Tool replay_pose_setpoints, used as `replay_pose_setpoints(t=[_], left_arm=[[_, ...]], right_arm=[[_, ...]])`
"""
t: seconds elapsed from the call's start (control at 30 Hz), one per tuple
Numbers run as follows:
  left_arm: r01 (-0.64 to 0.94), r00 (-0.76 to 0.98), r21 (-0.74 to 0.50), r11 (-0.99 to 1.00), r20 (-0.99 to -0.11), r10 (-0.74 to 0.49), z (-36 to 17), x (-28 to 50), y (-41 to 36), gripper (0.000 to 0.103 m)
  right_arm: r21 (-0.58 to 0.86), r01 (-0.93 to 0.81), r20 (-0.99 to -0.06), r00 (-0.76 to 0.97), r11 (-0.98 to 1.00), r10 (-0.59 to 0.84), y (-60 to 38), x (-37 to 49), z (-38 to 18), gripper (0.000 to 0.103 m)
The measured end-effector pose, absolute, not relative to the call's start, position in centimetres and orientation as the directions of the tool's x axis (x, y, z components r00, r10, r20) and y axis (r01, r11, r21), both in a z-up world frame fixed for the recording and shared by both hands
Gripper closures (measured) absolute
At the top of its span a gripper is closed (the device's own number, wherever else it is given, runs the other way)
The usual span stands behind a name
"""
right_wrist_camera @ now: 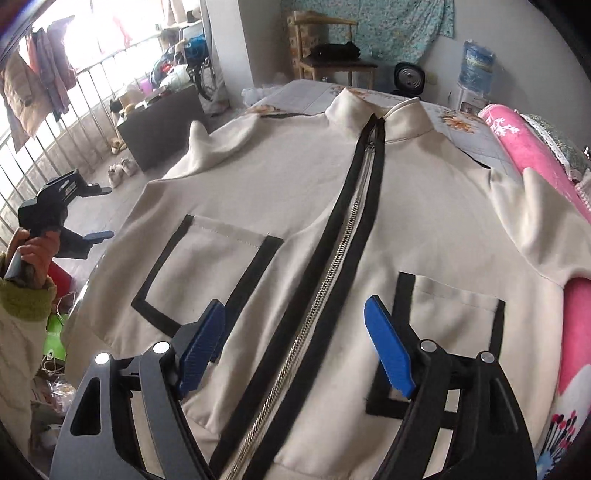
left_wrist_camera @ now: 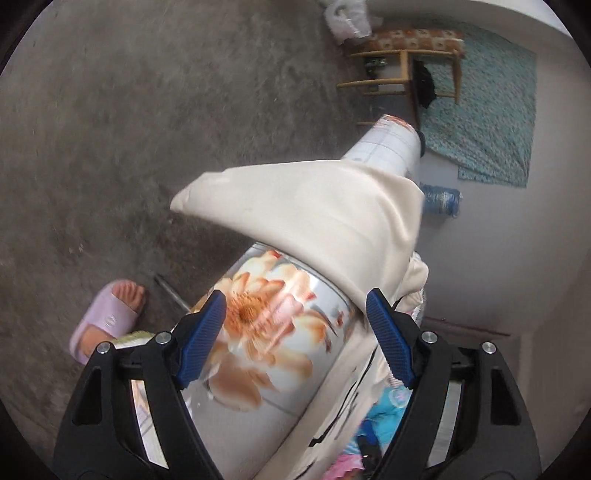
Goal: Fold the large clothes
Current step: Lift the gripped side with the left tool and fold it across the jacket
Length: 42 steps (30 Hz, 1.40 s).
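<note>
The right gripper (right_wrist_camera: 295, 343) has its blue fingers (right_wrist_camera: 388, 350) spread wide with nothing between the pads; they hover above the lower front of the cream jacket (right_wrist_camera: 295, 192), one finger on each side of its silver zip (right_wrist_camera: 332, 258). The jacket lies front up and spread flat on a table with a flowered cloth (right_wrist_camera: 458, 125), collar at the far end, a black-edged pocket (right_wrist_camera: 207, 266) on each side of the zip. Its sleeves hang off both table edges. Along the right side a pink blanket (right_wrist_camera: 535, 162) lies against the jacket's sleeve.

The left gripper (left_wrist_camera: 295, 325) is likewise wide open and holds nothing. In the right wrist view it is seen off the table's left edge (right_wrist_camera: 74, 218), held by a hand (right_wrist_camera: 33, 251) in a green cuff, clear of the cloth. Its own camera looks down past the table edge: a cream sleeve (left_wrist_camera: 314, 210) drapes over the orange-flowered tablecloth (left_wrist_camera: 258, 325), just beyond the fingertips. Below is grey floor (left_wrist_camera: 129, 129) and a foot in a lilac slipper (left_wrist_camera: 110, 317).

Farther out stand a wooden chair (right_wrist_camera: 332, 62) with dark clothes on it, a small black fan (right_wrist_camera: 408, 79), a water dispenser bottle (right_wrist_camera: 476, 66), a teal patterned cloth (right_wrist_camera: 388, 26) on the wall, and a railing (right_wrist_camera: 55, 122) with hanging garments at the left
</note>
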<state>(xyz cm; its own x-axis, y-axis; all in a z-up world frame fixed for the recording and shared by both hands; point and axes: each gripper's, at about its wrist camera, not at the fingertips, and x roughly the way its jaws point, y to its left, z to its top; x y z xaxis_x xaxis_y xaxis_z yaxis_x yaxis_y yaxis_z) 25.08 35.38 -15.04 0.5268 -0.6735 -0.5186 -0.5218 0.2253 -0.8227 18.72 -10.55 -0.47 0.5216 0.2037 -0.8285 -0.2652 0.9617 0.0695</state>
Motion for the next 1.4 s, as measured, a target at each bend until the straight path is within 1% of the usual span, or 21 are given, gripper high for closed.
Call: replay_pose_setpoints(t=[0.07, 0.13, 0.2, 0.3, 0.47, 0.53, 0.6, 0.63, 0.67, 0.7, 0.73, 0.8, 0.87, 0.97, 1.07, 1.1, 1.17, 1.2, 1.27, 1.33, 1.4], left_arm=[[-0.584, 0.515, -0.804, 0.112, -0.474, -0.714, -19.1, 26.5, 35.7, 0.029], [-0.628, 0.511, -0.776, 0.046, -0.457, -0.728, -22.3, 27.5, 35.7, 0.027], [-0.631, 0.495, -0.776, 0.012, -0.414, -0.764, -25.0, 28.9, 35.1, 0.02], [-0.642, 0.463, -0.766, -0.03, -0.356, -0.812, -28.4, 30.5, 34.0, 0.02], [-0.673, 0.452, -0.734, -0.092, -0.309, -0.836, -32.4, 32.3, 32.8, 0.021], [-0.667, 0.473, -0.736, -0.111, -0.304, -0.827, -33.0, 33.2, 32.9, 0.033], [-0.667, 0.481, -0.736, -0.118, -0.305, -0.822, -33.4, 33.9, 32.9, 0.064], [-0.665, 0.485, -0.738, -0.116, -0.309, -0.818, -33.3, 34.2, 33.1, 0.073], [-0.658, 0.492, -0.745, -0.111, -0.313, -0.812, -33.1, 34.5, 33.3, 0.086], [-0.649, 0.499, -0.754, -0.098, -0.324, -0.804, -32.7, 34.7, 33.6, 0.095], [-0.643, 0.509, -0.762, -0.078, -0.348, -0.787, -32.1, 34.8, 34.1, 0.095], [-0.611, 0.54, -0.792, 0.004, -0.421, -0.729, -29.6, 34.7, 35.8, 0.098], [-0.567, 0.585, -0.812, 0.139, -0.516, -0.626, -25.6, 34.6, 37.9, 0.098], [-0.486, 0.664, -0.795, 0.362, -0.605, -0.439, -17.3, 34.4, 40.2, 0.099], [-0.375, 0.741, -0.695, 0.613, -0.622, -0.252, -6.8, 34.2, 39.2, 0.099], [-0.318, 0.773, -0.638, 0.702, -0.603, -0.198, -2.9, 34.0, 37.7, 0.099], [-0.184, 0.834, -0.467, 0.865, -0.54, -0.114, 4.6, 32.8, 32.6, 0.099], [-0.104, 0.856, -0.378, 0.92, -0.505, -0.11, 7.6, 32.1, 29.6, 0.099], [0.064, 0.866, -0.244, 0.968, -0.468, -0.176, 11.6, 30.2, 23.1, 0.098], [0.211, 0.831, -0.138, 0.968, -0.497, -0.252, 13.0, 28.3, 16.8, 0.097], [0.307, 0.777, -0.079, 0.948, -0.554, -0.298, 12.1, 26.9, 12.0, 0.092]], right_arm=[[0.065, -0.262, -0.844, 0.5, 0.963, 0.193, -10.0, 19.3, -1.4, 0.027], [0.048, -0.257, -0.86, 0.481, 0.965, 0.171, -9.5, 20.0, -2.3, 0.027], [0.03, -0.248, -0.87, 0.47, 0.968, 0.147, -9.0, 20.7, -2.9, 0.027], [0.024, -0.223, -0.881, 0.457, 0.975, 0.126, -8.8, 21.6, -3.6, 0.027], [0.008, -0.174, -0.882, 0.462, 0.985, 0.089, -8.8, 22.5, -3.7, 0.027], [0.0, -0.159, -0.884, 0.462, 0.987, 0.075, -8.9, 22.7, -3.7, 0.027], [-0.011, -0.15, -0.885, 0.462, 0.989, 0.06, -8.9, 22.7, -3.7, 0.027], [-0.019, -0.146, -0.885, 0.464, 0.989, 0.051, -8.9, 22.7, -3.6, 0.027], [-0.024, -0.144, -0.884, 0.465, 0.989, 0.046, -9.0, 22.7, -3.6, 0.027], [-0.029, -0.143, -0.883, 0.468, 0.989, 0.042, -9.0, 22.7, -3.6, 0.027], [-0.033, -0.141, -0.881, 0.471, 0.99, 0.038, -9.2, 22.7, -3.6, 0.027], [-0.029, -0.136, -0.879, 0.475, 0.99, 0.039, -9.4, 22.7, -3.4, 0.027], [-0.018, -0.131, -0.875, 0.482, 0.991, 0.048, -9.7, 22.5, -3.2, 0.027], [0.0, -0.127, -0.864, 0.499, 0.992, 0.064, -10.4, 22.3, -2.7, 0.027], [0.028, -0.121, -0.852, 0.517, 0.992, 0.087, -11.2, 21.6, -2.1, 0.027], [0.04, -0.12, -0.847, 0.523, 0.992, 0.097, -11.5, 21.4, -1.9, 0.027], [0.058, -0.115, -0.834, 0.541, 0.992, 0.111, -12.2, 20.8, -1.2, 0.027], [0.062, -0.112, -0.827, 0.55, 0.992, 0.114, -12.6, 20.5, -0.9, 0.027], [0.071, -0.101, -0.814, 0.569, 0.992, 0.116, -13.7, 19.8, -0.1, 0.027], [0.085, -0.087, -0.799, 0.59, 0.993, 0.121, -14.9, 18.9, 0.7, 0.027], [0.097, -0.074, -0.783, 0.61, 0.993, 0.122, -16.3, 17.9, 1.4, 0.027]])
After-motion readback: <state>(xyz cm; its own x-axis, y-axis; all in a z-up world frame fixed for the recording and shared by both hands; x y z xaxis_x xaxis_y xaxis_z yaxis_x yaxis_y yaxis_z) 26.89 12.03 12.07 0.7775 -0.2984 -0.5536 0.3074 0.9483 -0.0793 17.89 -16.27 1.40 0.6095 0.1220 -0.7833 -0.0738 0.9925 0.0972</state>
